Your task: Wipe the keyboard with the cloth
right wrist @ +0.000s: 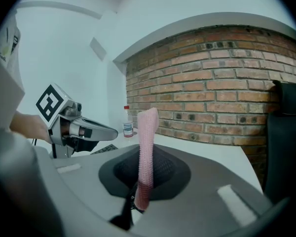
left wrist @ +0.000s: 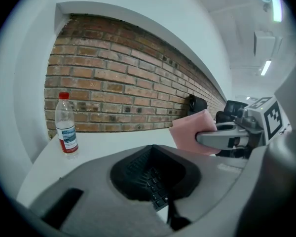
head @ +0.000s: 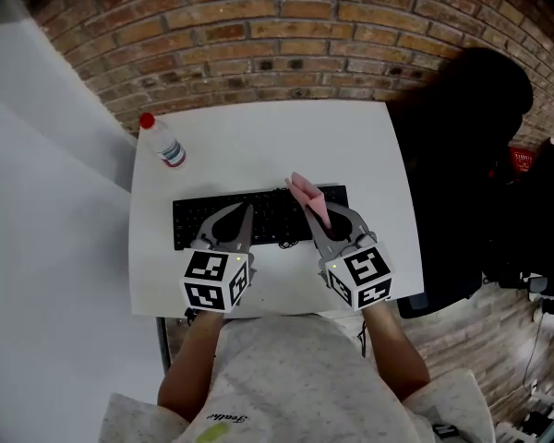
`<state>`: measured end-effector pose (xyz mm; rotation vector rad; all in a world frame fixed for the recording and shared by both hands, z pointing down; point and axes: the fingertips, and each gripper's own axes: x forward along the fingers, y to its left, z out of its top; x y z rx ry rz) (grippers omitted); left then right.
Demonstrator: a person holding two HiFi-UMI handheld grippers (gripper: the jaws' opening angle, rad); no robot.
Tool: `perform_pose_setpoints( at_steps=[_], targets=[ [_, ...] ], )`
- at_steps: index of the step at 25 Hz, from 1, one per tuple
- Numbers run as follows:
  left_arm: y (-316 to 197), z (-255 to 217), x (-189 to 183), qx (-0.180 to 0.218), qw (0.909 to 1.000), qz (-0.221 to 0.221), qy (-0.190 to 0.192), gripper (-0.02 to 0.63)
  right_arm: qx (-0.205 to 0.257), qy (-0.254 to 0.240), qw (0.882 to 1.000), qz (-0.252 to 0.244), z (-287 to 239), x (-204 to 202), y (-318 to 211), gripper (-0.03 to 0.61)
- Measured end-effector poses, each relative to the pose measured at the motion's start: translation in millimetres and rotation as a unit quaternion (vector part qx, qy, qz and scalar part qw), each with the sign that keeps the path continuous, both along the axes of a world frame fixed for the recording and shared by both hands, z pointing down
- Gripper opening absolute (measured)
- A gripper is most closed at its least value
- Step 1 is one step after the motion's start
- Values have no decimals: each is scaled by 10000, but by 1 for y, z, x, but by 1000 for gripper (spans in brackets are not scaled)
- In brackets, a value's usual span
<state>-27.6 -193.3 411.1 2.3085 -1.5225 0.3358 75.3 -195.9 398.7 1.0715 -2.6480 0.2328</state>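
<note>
Keyboard [head: 263, 218] sits near the desk's [head: 258, 146] front edge. Right tool [right wrist: 138, 201] pinches the pink cloth [right wrist: 146, 147] upright above its right end, seemingly poised to wipe. Left tool [left wrist: 170, 212], closed and empty, hovers over the keys.

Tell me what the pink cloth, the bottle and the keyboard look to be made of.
The cloth: soft knobbly fabric, perhaps microfibre; its face shows fine bumps. The bottle: clear glossy plastic, seemingly; see-through, red cap. The keyboard: black matte plastic, probably; no gleam.

Office (desk [head: 258, 146], keyboard [head: 263, 218], chair [head: 462, 155])
</note>
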Motion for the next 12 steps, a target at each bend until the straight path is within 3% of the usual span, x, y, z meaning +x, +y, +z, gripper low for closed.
perform_pose_setpoints(
  at_steps=[12],
  targets=[
    [4,4,1,-37,10000,-54,7,-3,-99,-65,9999,-15,6,2,-2,21]
  ],
)
